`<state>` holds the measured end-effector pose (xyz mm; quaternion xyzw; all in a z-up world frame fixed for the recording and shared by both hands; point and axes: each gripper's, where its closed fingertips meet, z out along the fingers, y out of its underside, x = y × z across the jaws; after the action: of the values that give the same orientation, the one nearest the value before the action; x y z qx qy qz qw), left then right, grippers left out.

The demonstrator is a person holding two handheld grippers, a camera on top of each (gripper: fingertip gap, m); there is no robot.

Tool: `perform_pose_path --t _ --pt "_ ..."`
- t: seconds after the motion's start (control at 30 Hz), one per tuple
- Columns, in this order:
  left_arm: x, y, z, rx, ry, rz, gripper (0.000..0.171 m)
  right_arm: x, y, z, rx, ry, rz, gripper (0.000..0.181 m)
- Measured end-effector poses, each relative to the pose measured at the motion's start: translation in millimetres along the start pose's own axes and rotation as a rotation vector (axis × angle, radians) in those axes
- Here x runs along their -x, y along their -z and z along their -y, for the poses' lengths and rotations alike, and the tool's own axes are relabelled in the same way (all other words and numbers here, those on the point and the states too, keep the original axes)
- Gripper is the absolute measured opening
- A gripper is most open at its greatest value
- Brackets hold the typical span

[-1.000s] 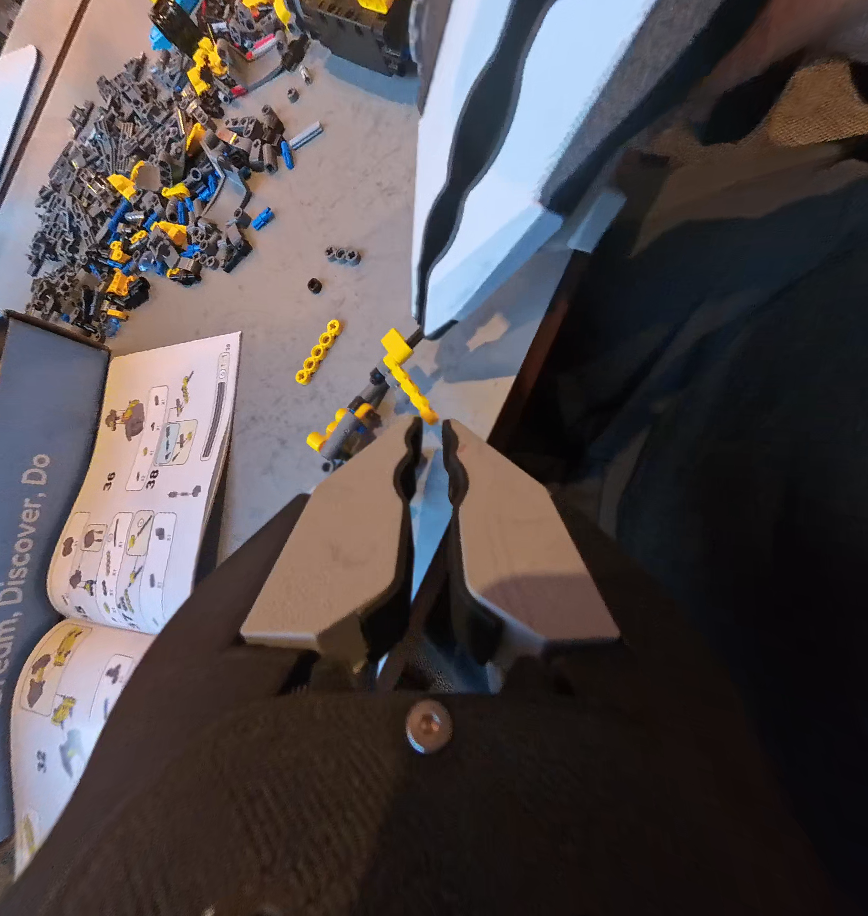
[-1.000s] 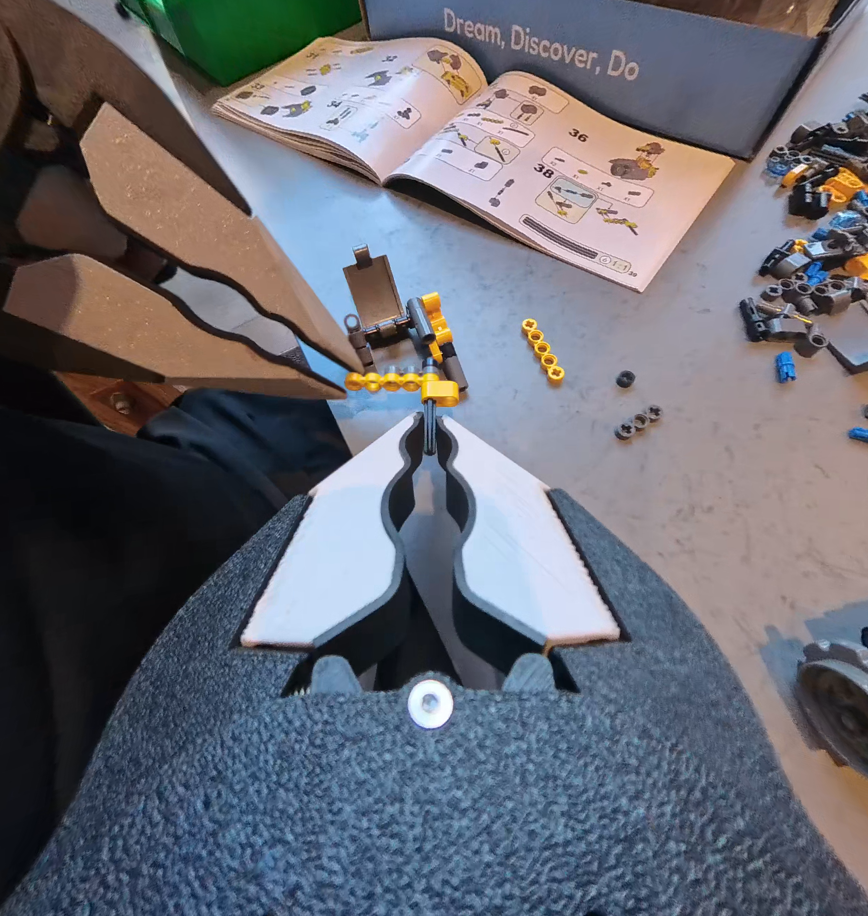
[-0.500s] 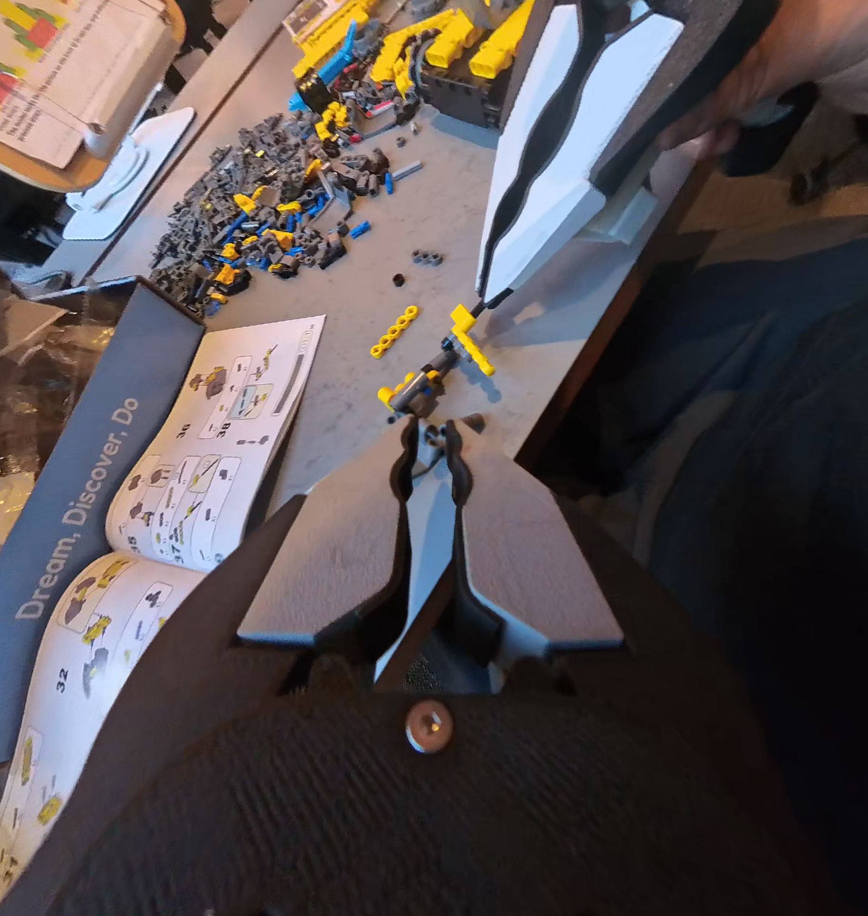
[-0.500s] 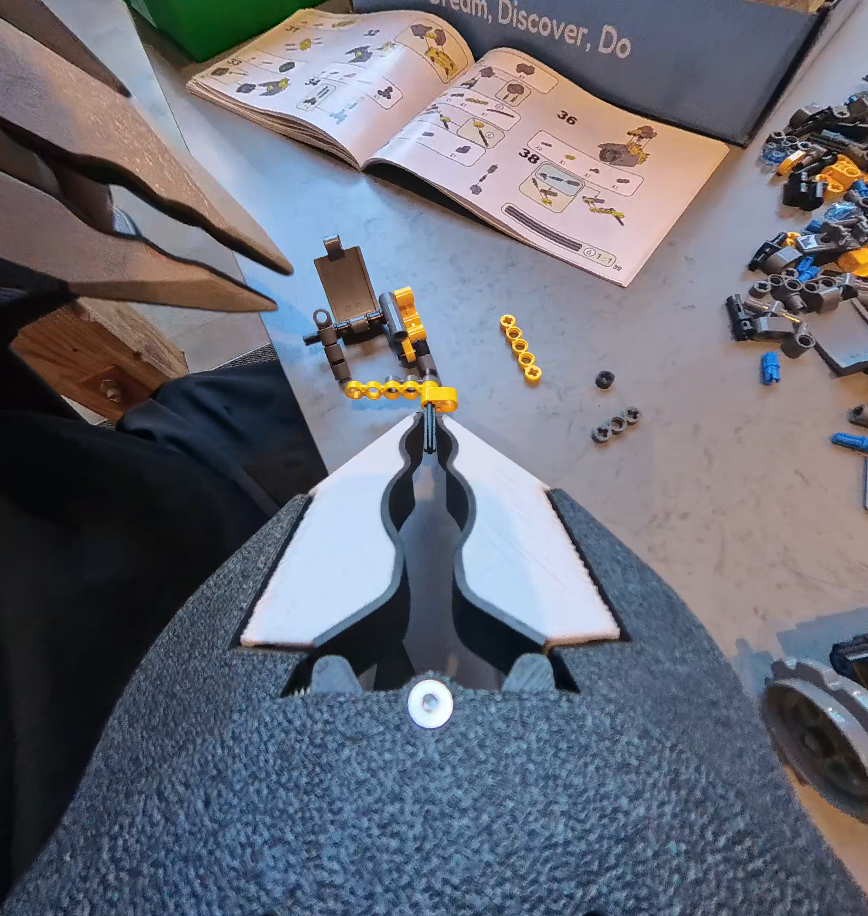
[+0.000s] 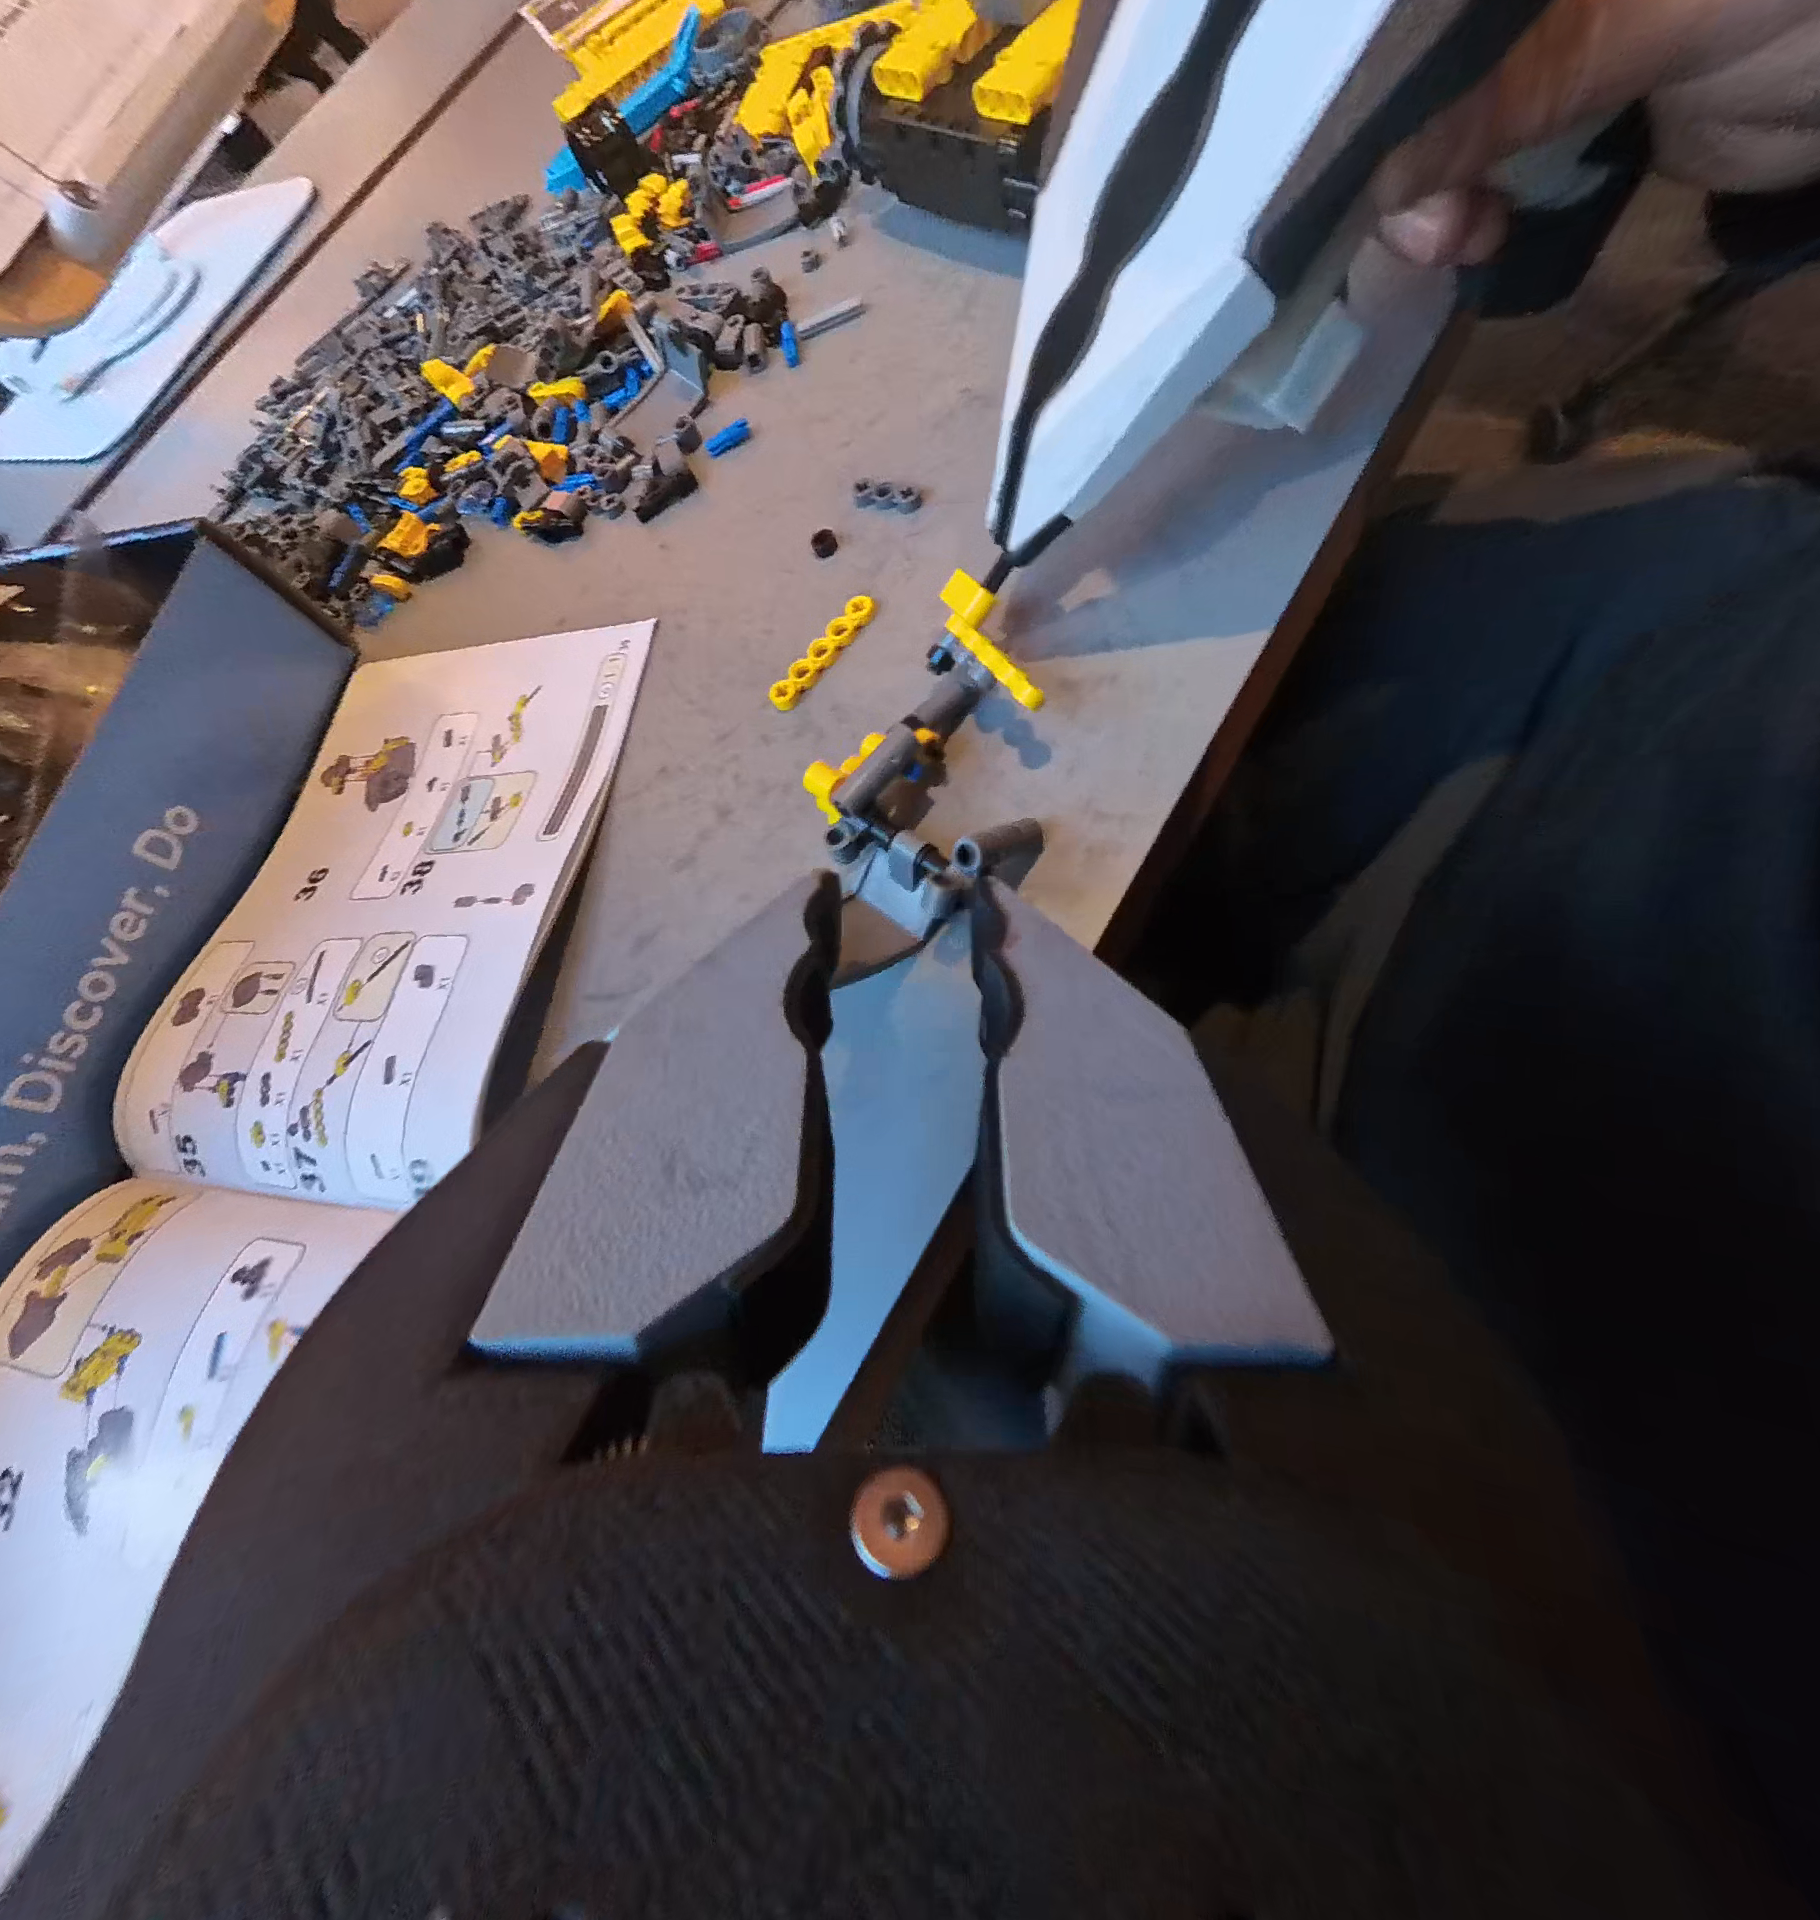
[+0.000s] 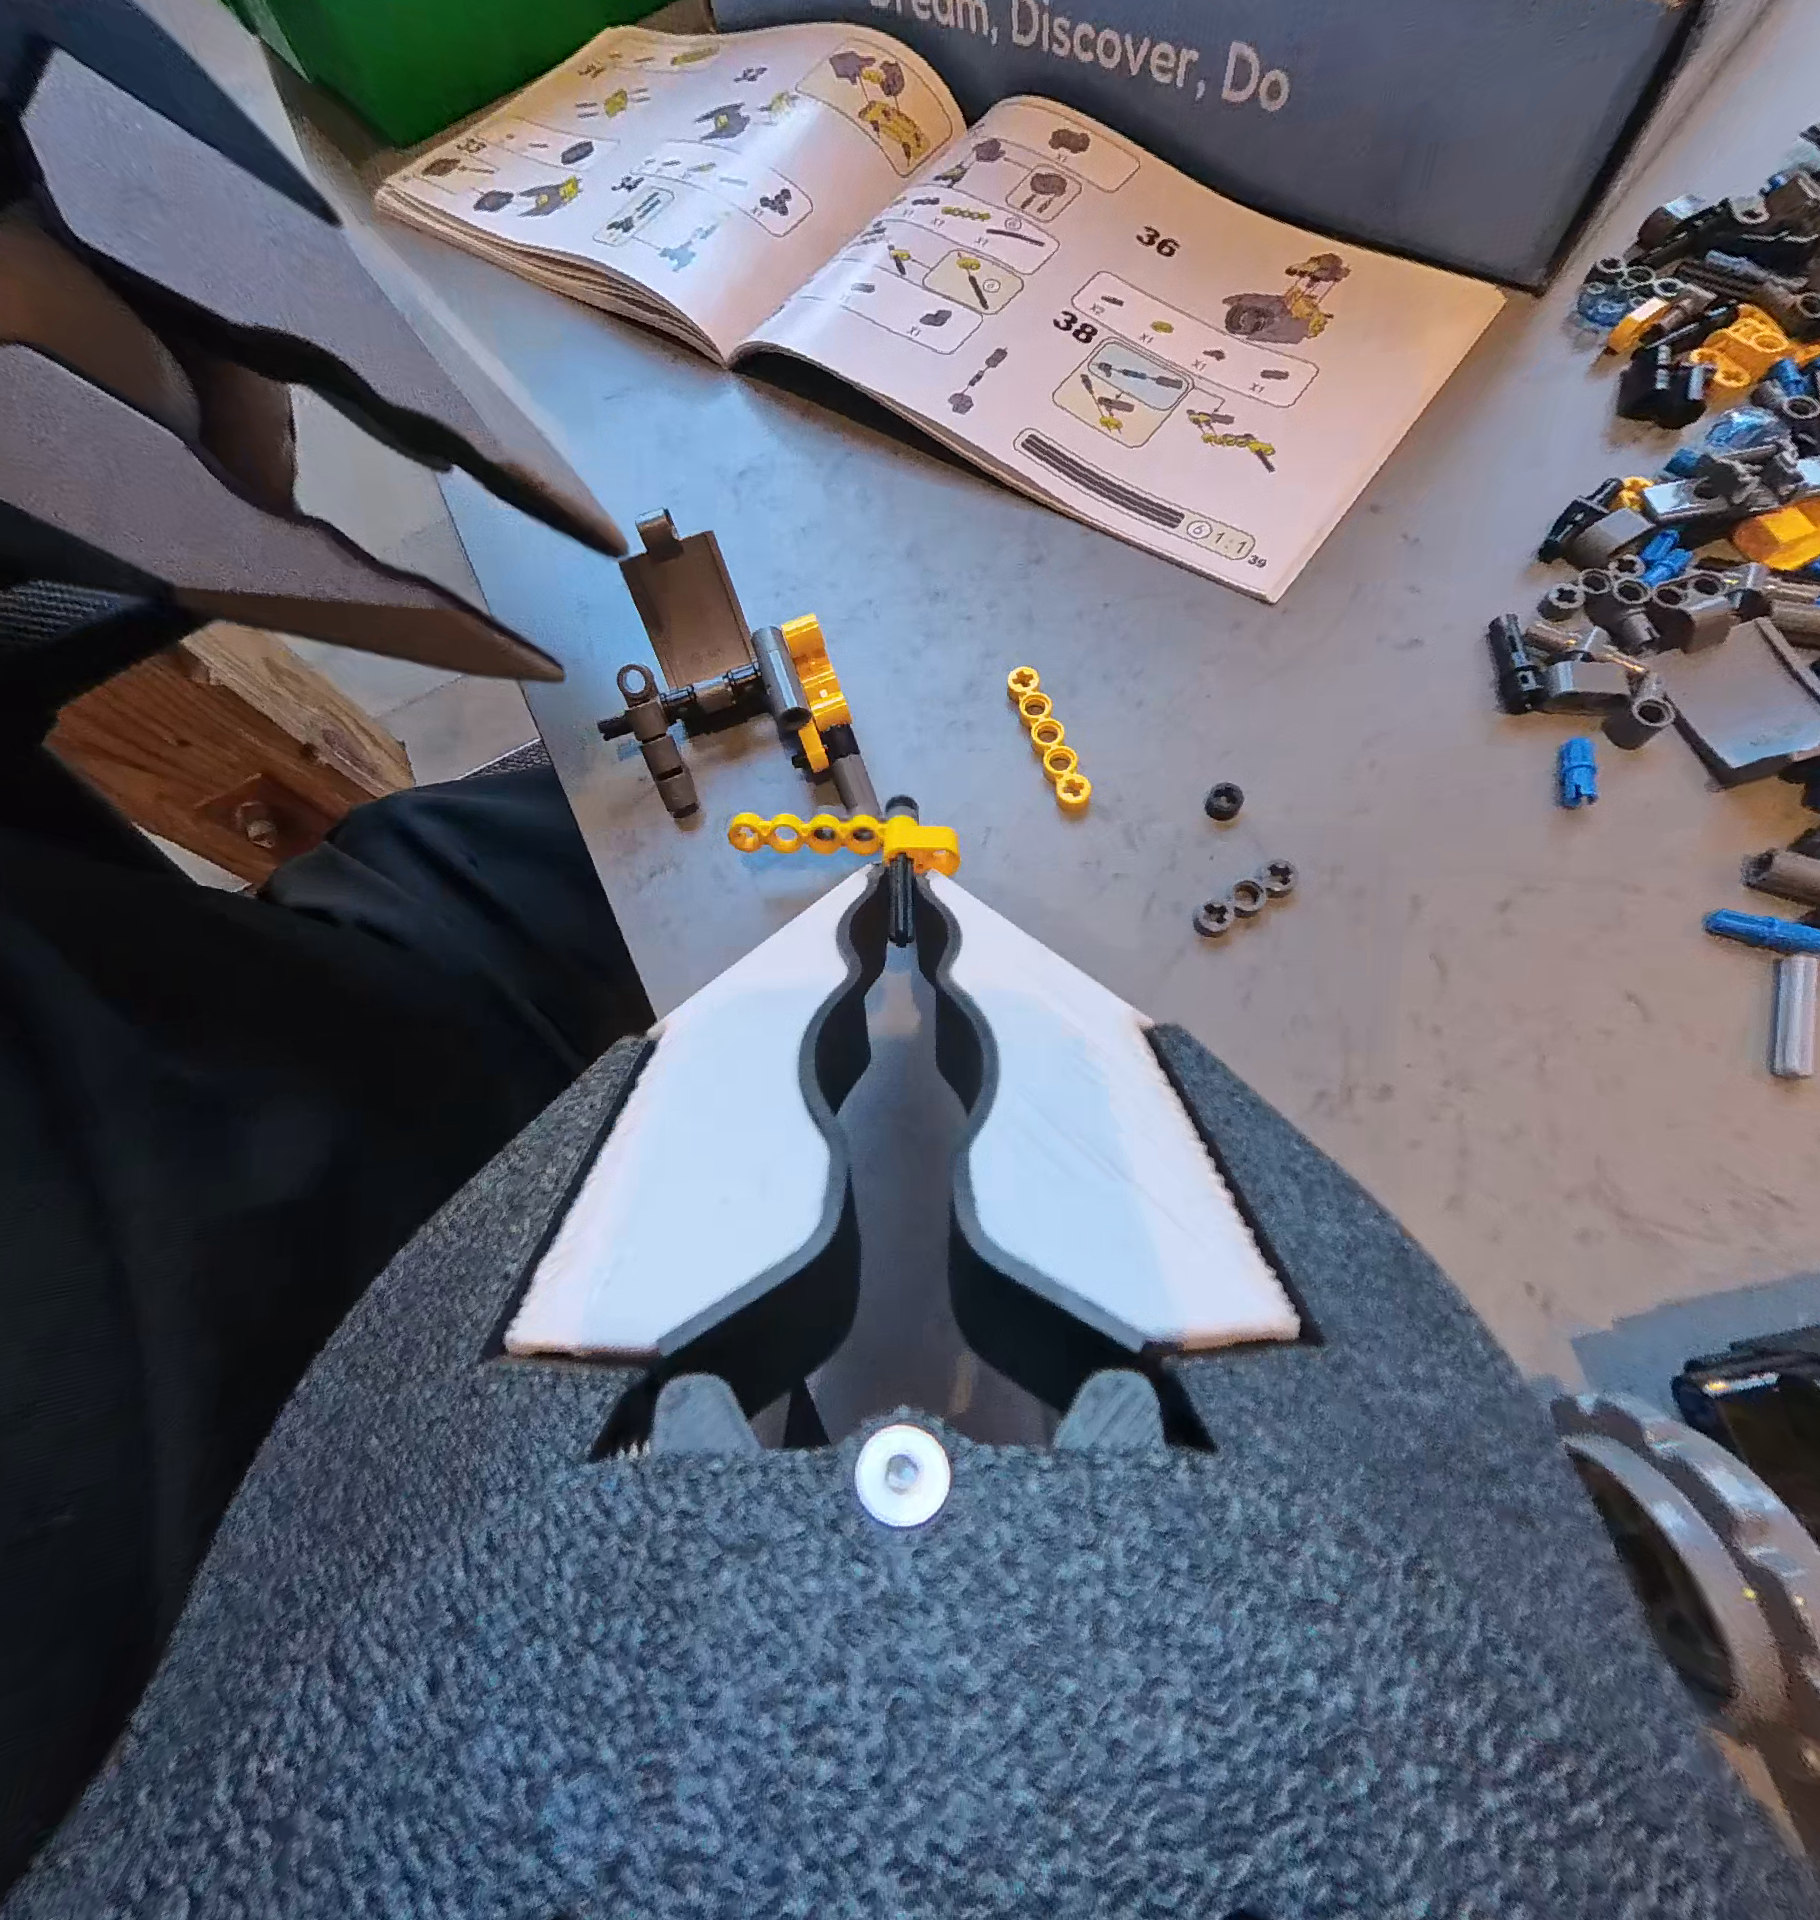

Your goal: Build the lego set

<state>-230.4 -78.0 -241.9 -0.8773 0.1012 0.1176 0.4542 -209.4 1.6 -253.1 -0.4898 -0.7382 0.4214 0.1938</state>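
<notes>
Grey table, right hand-held gripper pinching black axle of yellow beam

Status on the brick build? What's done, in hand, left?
Done: a small grey-and-yellow assembly lies on the table by the open instruction booklet. In hand: the right gripper pinches a black pin carrying a yellow beam; the left gripper is open at the assembly's grey panel. Left: a loose yellow beam and the parts pile.
</notes>
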Motion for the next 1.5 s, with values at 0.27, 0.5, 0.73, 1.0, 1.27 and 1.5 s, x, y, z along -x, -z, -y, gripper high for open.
perform_pose_path --t 0.27,0.5,0.73,1.0,1.27,1.5 --pt "-33 -12 8 -0.021 -0.029 -0.142 0.024 -20 8 6 -0.021 0.019 -0.036 0.000" --pt "-18 -4 -8 0.041 0.002 -0.099 0.023 -23 10 -3 0.027 0.032 0.009 0.005" --pt "-27 -10 -13 0.074 0.000 -0.124 0.023 -22 14 -26 0.128 0.009 0.055 0.017" --pt "-41 -18 0 0.049 -0.045 -0.151 0.023 -5 8 -28 0.157 0.034 0.111 0.015" --pt "-29 5 8 -0.065 0.001 -0.126 0.021 -14 17 -23 0.114 0.049 0.082 0.017" --pt "9 10 -12 -0.041 0.097 -0.039 0.025 -18 19 -26 0.155 0.028 0.109 0.018"
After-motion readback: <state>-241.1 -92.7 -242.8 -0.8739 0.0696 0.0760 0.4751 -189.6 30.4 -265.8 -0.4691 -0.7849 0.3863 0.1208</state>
